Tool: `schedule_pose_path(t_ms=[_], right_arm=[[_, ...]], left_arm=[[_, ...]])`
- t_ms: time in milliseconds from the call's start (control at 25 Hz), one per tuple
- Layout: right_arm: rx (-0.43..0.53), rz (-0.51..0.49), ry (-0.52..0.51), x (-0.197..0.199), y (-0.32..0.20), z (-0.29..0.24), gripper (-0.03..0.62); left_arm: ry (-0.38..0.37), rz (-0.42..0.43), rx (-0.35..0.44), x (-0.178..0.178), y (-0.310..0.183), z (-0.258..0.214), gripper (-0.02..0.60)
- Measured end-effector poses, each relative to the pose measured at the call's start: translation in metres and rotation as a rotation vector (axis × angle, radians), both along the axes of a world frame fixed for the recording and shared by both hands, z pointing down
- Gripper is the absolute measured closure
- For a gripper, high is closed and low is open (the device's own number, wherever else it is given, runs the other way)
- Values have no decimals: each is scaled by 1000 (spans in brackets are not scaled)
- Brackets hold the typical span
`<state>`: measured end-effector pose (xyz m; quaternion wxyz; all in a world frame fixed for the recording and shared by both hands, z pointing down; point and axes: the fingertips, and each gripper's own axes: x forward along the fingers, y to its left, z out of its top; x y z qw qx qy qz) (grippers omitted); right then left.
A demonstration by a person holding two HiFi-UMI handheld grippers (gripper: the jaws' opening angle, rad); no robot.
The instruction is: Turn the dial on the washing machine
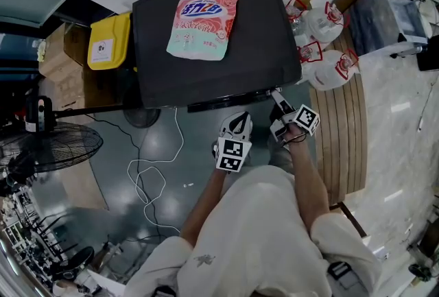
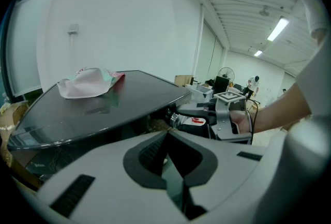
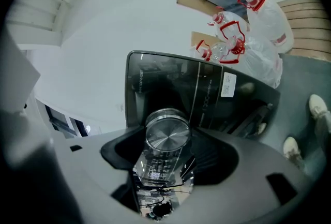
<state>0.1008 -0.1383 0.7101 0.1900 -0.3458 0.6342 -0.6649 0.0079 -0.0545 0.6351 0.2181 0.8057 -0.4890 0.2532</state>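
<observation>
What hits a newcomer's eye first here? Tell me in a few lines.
A pink pouch lies on the dark top of the washer, toward its back. At the washer's front, a shiny metal dial stands between the jaws of the right claw. The left claw hangs shut to its left, holding nothing.
</observation>
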Motion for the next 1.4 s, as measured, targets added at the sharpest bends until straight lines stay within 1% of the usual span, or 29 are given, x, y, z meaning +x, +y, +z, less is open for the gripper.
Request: schedule_pose_path(t_ms=[240,400,640,760,960,1160,1280,1400], right_arm=[[0,-14,47,2,3,0,277],[28,-40,86,2,1,-6,263],[54,-96,216,8,6,-2,256],[83,-131,301,12,13,-3,256],[178,-202,504,21,20,-14,266],[325,-249,711,27,20,-43,297],[427,-280,806,24,21,-64,316],[510,-293,870,20,22,-85,340]], left_arm=[[10,1,-5,0,3,0,569],[7,2,7,-2,1,-3,569],[8,6,11,-2,-1,-3,569],[13,8,20,-1,-1,-6,569],[27,15,33,-2,-6,-14,569],[39,18,56,-4,-10,-24,569],[47,22,76,-4,-12,-32,569],[53,25,101,-6,-16,-42,569]])
